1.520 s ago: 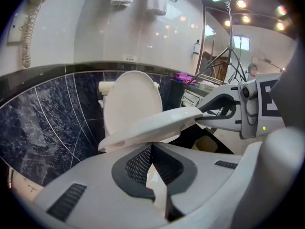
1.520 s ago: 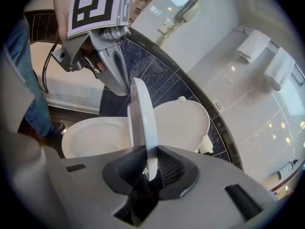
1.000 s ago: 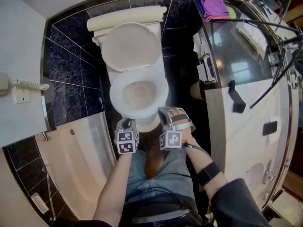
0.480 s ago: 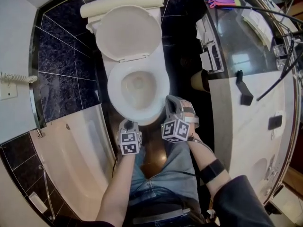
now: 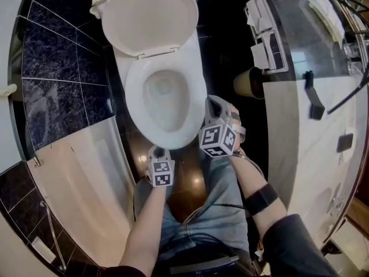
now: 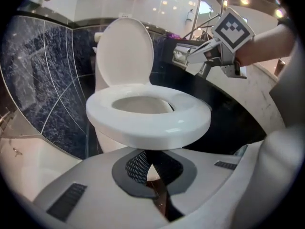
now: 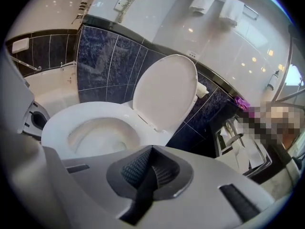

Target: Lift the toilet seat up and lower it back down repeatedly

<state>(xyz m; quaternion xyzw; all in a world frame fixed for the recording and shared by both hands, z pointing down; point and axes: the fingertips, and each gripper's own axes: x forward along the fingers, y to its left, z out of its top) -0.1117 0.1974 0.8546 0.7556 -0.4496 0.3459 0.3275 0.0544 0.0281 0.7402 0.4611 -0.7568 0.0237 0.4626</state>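
The white toilet has its seat (image 5: 134, 105) lying flat on the bowl and its lid (image 5: 150, 16) raised against the tank. My left gripper (image 5: 155, 150) hovers just before the seat's front edge, slightly lower, and is shut on nothing. In the left gripper view the seat (image 6: 147, 123) fills the space right ahead of the left gripper (image 6: 145, 163). My right gripper (image 5: 212, 101) is beside the seat's right front, also shut and empty. The right gripper view looks across the seat (image 7: 62, 123) to the lid (image 7: 164, 92) past the right gripper (image 7: 151, 163).
A cream bathtub (image 5: 81, 178) runs along the left. A marble vanity counter (image 5: 323, 154) stands at the right, with a paper roll (image 5: 245, 82) on its side. Dark tiled wall lies behind the toilet. The person's jeans-clad legs (image 5: 219, 206) stand close to the bowl.
Both grippers have sunk toward the front of the toilet. The right gripper has rolled, and its marker cube has turned. The toilet has grown larger and slid up in the head view.
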